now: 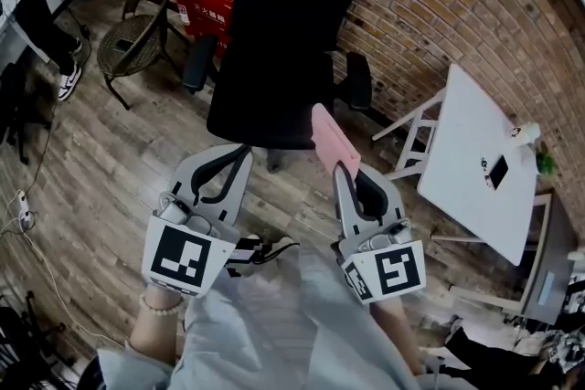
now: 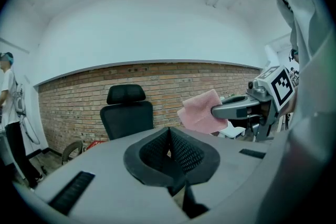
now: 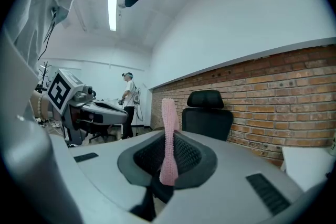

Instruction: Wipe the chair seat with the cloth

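Chair seat [image 1: 265, 110]: I can't see it in either gripper view, grey body round jaws blocks all below backrest [image 2: 127, 119]. Cloth [image 1: 331, 140]: near end buried between right jaws. Head view: chair top cut by upper edge. Red box [image 1: 206, 0] beyond left jaws: print too small to read.

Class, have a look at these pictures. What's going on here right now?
A person holds a tool in each hand, facing a black office chair that stands by a brick wall. The right tool is shut on a pink cloth, held short of the chair seat and not touching it. The left tool is shut and empty. Wiping has not begun.
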{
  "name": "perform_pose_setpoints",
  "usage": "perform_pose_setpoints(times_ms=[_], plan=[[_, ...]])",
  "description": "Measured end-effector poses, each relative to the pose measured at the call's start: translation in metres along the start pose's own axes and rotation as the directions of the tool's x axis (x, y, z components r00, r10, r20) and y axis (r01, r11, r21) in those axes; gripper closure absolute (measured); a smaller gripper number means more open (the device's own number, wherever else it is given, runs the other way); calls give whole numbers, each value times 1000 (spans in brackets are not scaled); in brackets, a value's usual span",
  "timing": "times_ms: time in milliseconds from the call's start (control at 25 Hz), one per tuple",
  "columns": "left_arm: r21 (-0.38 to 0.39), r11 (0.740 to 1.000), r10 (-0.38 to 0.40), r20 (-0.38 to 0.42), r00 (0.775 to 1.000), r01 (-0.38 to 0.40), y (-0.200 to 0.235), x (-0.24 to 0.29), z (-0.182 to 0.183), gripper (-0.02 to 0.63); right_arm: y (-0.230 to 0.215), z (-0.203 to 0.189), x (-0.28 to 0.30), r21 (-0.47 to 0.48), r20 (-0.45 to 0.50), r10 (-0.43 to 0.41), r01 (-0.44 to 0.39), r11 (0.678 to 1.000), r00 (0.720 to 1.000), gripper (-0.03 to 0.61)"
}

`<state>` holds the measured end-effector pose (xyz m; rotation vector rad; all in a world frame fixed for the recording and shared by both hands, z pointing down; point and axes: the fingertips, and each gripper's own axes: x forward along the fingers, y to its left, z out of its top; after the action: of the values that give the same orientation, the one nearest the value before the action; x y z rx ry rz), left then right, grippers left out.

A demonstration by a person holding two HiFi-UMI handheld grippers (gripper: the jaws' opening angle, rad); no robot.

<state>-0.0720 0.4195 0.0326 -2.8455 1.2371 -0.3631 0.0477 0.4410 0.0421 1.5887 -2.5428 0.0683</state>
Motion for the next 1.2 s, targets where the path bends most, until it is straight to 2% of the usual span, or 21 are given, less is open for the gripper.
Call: perform_pose_setpoints(times_ms=[200, 560, 840, 1200], plan=[[30, 999, -14, 9, 1000, 13, 11, -6, -3, 595, 10, 0, 5, 1, 2, -16, 16, 1000, 1000, 523], [4, 1000, 1, 17, 1000, -2, 31, 17, -3, 595, -6, -5, 32, 0, -1, -1, 1, 1000, 1000, 523], [21, 999, 32, 13, 999, -32, 63, 73, 2, 595, -51, -11, 93, 0, -5, 51, -51, 999, 999, 523], [-45, 994, 101, -12, 995, -101, 116, 170, 12, 595, -129, -7, 189, 2, -19, 129, -129, 992, 991, 523]])
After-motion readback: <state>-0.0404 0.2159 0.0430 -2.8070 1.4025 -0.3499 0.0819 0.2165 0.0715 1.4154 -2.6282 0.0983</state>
